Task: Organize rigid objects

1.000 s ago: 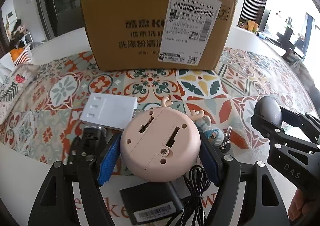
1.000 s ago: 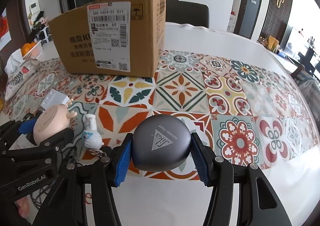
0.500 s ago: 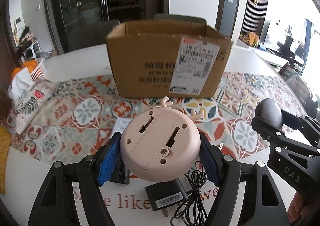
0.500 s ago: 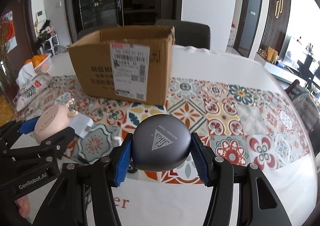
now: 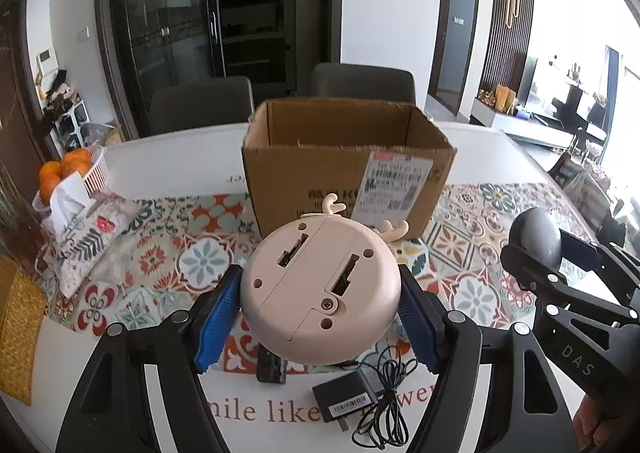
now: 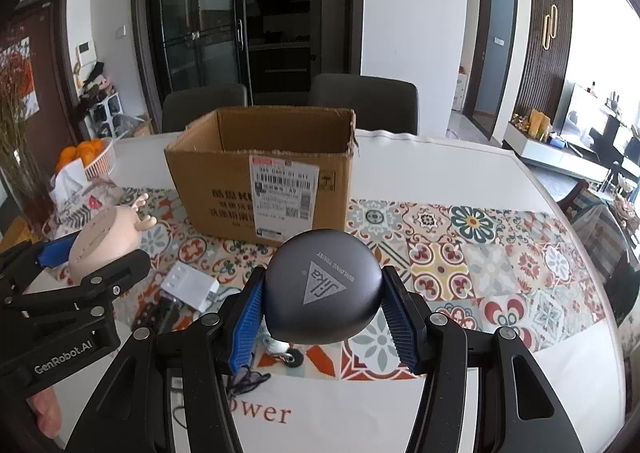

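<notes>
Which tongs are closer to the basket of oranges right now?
Left. The left tongs, holding the pink antlered gadget, sit on the side of the basket of oranges; the right tongs are farther across the table.

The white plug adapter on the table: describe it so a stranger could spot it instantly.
Start at the open cardboard box on the patterned table runner. Nearer the camera than the box's front left corner lies a white plug adapter. It is the only white blocky item there; the gadgets beside it are black.
</notes>
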